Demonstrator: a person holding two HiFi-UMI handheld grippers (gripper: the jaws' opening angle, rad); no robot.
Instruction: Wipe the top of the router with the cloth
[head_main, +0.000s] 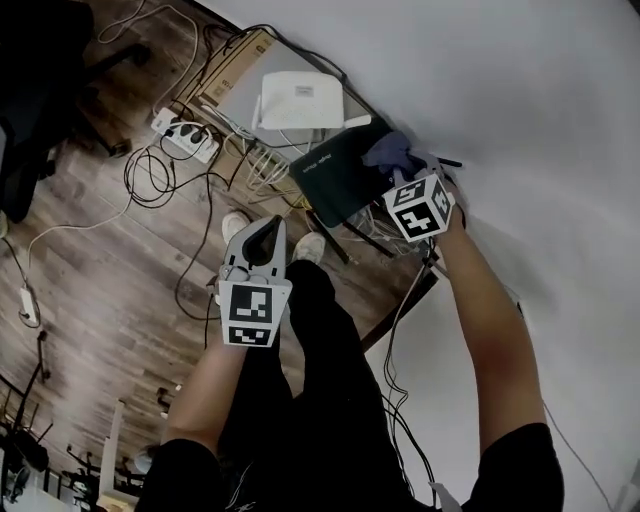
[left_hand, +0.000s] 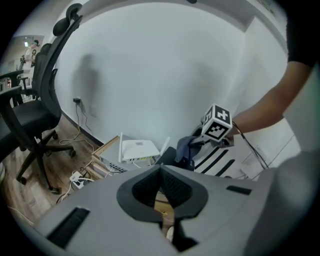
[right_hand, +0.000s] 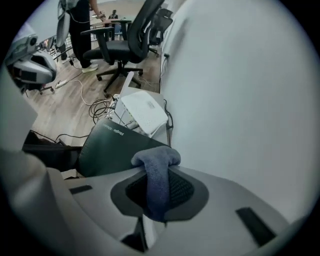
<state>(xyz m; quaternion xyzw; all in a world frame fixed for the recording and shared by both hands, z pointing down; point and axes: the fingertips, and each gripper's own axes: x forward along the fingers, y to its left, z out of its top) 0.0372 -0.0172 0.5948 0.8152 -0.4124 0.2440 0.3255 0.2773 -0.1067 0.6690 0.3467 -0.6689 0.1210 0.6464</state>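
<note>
A black, flat router (head_main: 335, 172) sits low beside the white wall, tilted. In the right gripper view the router (right_hand: 112, 147) lies just ahead of the jaws. My right gripper (head_main: 402, 168) is shut on a grey-blue cloth (head_main: 388, 150), and the cloth rests at the router's far right corner. The cloth (right_hand: 156, 159) bulges out between the pads and hangs over them. My left gripper (head_main: 267, 232) hovers apart, below and left of the router, shut with nothing in it. In the left gripper view the router (left_hand: 169, 156) and the cloth (left_hand: 185, 148) are ahead.
A white router (head_main: 298, 100) stands just behind the black one on a flat box. A power strip (head_main: 186, 138) and tangled cables (head_main: 150, 180) lie on the wood floor at left. An office chair (left_hand: 30, 115) stands further left. My legs and shoes (head_main: 236, 224) are below.
</note>
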